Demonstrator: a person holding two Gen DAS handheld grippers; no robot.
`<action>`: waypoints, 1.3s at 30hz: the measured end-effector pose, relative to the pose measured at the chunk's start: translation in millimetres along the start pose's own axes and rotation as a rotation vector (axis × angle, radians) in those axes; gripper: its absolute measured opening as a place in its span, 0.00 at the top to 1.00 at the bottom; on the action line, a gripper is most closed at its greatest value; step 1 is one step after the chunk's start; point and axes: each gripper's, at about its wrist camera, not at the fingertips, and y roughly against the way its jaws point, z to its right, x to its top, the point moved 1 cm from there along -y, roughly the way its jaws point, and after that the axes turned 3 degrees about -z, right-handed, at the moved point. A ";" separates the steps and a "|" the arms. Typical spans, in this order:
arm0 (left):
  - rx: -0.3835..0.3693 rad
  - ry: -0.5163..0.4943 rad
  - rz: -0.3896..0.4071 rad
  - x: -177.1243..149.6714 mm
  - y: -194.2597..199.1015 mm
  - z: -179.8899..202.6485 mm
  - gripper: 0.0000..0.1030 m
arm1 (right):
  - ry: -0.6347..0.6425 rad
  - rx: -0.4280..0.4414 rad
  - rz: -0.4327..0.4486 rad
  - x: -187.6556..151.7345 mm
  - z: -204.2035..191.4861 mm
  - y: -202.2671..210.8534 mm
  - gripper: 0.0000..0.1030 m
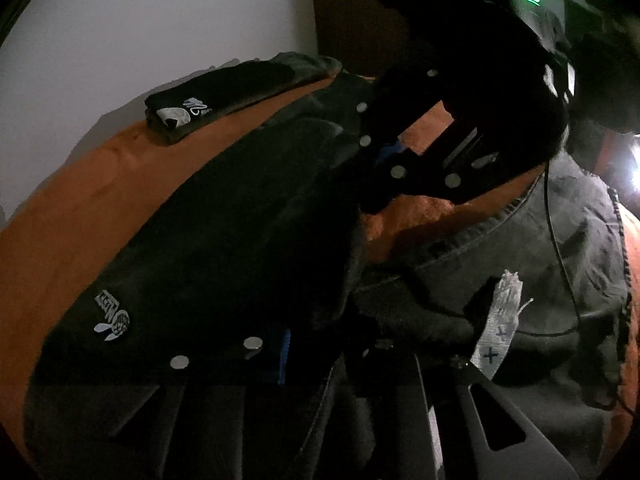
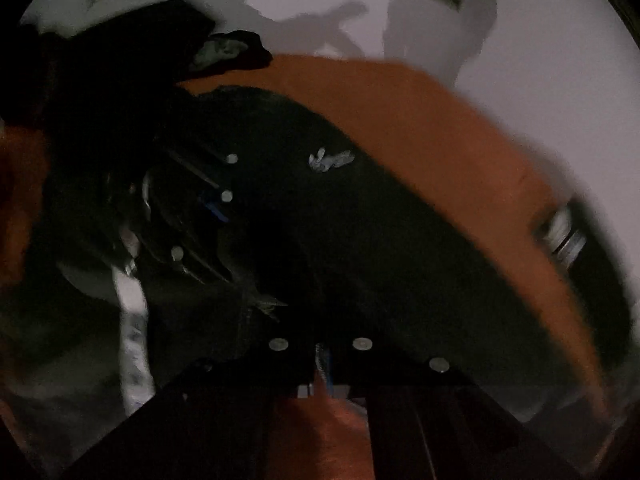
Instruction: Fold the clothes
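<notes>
A: Left gripper (image 1: 320,344) status?
B: Jaws closed on the black garment (image 1: 224,232), pinching its hem just beside the white logo (image 1: 113,317). Cloth drapes over the fingers.
A: Right gripper (image 2: 320,354)?
B: Also clamped on the black garment's edge; in the left view it sits on the far side of the garment from the logo. Right view is blurred.
A: Garment position?
B: Spread on the orange cover (image 1: 80,216). Folded stack (image 1: 224,92) beyond it, apart. Grey garment (image 1: 560,248) beside it, on the side away from the logo.
A: Clearance?
B: Bare orange between garment and stack, white wall (image 1: 140,20) behind.
</notes>
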 end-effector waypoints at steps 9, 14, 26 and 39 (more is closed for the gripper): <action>0.042 -0.048 -0.046 -5.6 -7.8 8.9 0.68 | -0.164 0.121 -0.162 -71.6 -13.2 9.2 0.16; 0.027 0.002 -0.052 -6.9 -4.1 -2.8 0.57 | -0.308 0.189 -0.209 -99.0 -18.2 -15.1 0.24; -0.028 0.019 -0.073 -10.3 7.9 -2.0 0.54 | -0.299 0.409 -0.123 -41.6 -17.0 -62.0 0.73; -0.011 0.054 -0.055 -12.8 42.8 -12.5 0.40 | 0.283 -0.237 0.055 13.3 -72.9 -8.7 0.98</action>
